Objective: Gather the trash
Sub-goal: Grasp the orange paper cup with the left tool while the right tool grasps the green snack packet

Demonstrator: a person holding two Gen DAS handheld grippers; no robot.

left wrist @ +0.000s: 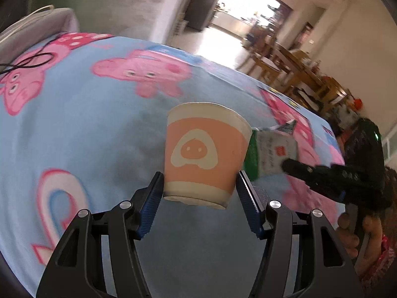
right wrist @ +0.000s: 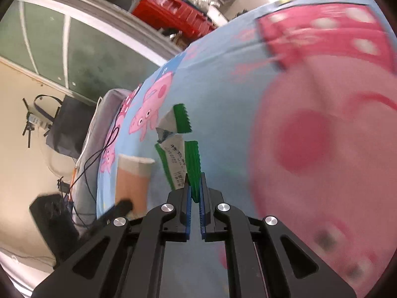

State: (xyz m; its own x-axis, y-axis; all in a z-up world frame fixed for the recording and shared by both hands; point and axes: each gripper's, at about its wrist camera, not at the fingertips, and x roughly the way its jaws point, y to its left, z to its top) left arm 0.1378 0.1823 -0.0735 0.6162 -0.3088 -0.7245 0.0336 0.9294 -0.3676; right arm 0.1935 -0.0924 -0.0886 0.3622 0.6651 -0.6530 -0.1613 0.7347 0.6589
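Low centre of the left wrist view: left gripper (left wrist: 199, 186) spread around the paper cup (left wrist: 203, 154), blue fingers (left wrist: 151, 198) touching its base, seemingly gripping. In the right wrist view, right gripper (right wrist: 195, 193) pressed together, pinching the green-edged wrapper (right wrist: 183, 154). Best kept firm without crushing. Beyond, cartoon-pig blanket (left wrist: 86, 114) over a bed; further off, wooden chairs (left wrist: 285, 64) upper right.

Light blue blanket (left wrist: 104, 124) with pink cartoon pig prints covers surface. Thin black cable (left wrist: 27, 62) loops across blanket near grey cushion (left wrist: 44, 24). Wooden table and chairs (left wrist: 292, 67) stand beyond, by bright doorway (left wrist: 243, 2). Red crates (right wrist: 173, 12) sit high in right wrist view; dark bag (right wrist: 67, 126) hangs on wall.
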